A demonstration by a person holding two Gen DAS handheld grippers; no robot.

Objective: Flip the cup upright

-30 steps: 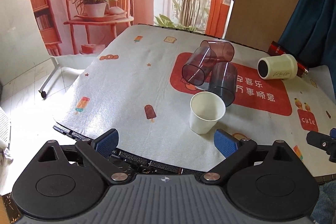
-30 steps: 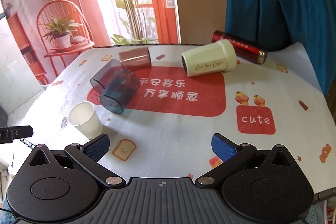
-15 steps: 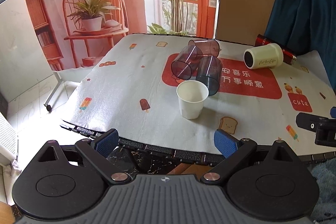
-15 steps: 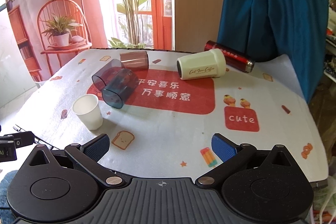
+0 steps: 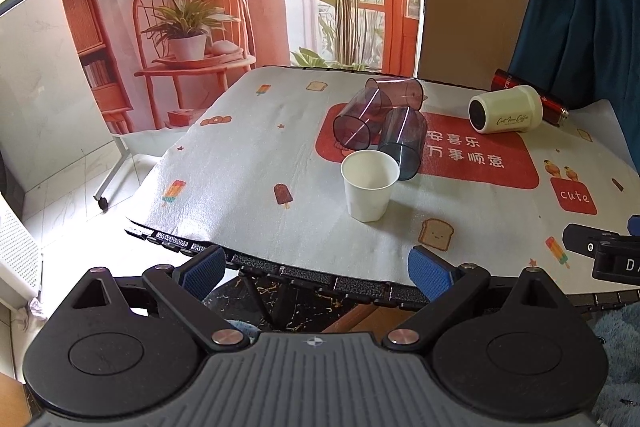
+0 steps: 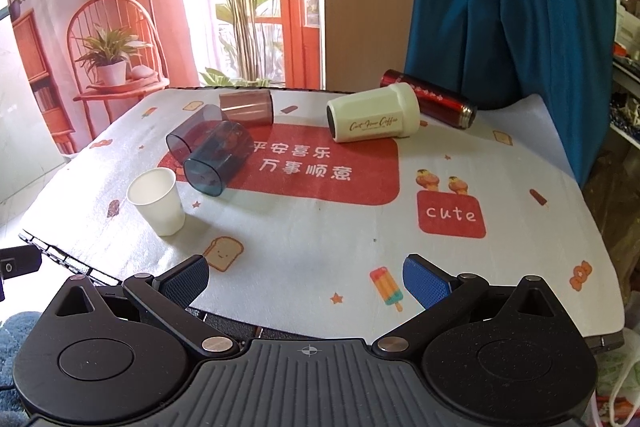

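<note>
The left gripper [image 5: 316,267] hangs at the near edge of the counter [image 5: 248,155], its blue-padded fingers spread wide with nothing between them. The right gripper [image 6: 306,277] does likewise over the near part of the printed cloth, jaws wide apart and empty. Neither touches any cup.

Just beyond the left gripper, a small white paper cup [image 5: 370,185] stands upright, mouth up, near the front left of the counter. Just behind it, three translucent plastic tumblers lie on their sides in a cluster: a dark blue-grey one [image 6: 218,157] whose rim is close to the paper cup, a purple-tinted one [image 5: 362,119] beside it, and a brownish one [image 6: 246,109] farthest back. Farther right, well apart from the cluster, a cream lidded coffee tumbler [image 6: 372,119] lies on its side, with a red metal flask [image 6: 428,99] lying just behind it.

Judging by this layout, the paper cup is done, if it was ever down. Four cups remain on their sides, so most of the work appears to be left, and no grasp has begun.
</note>
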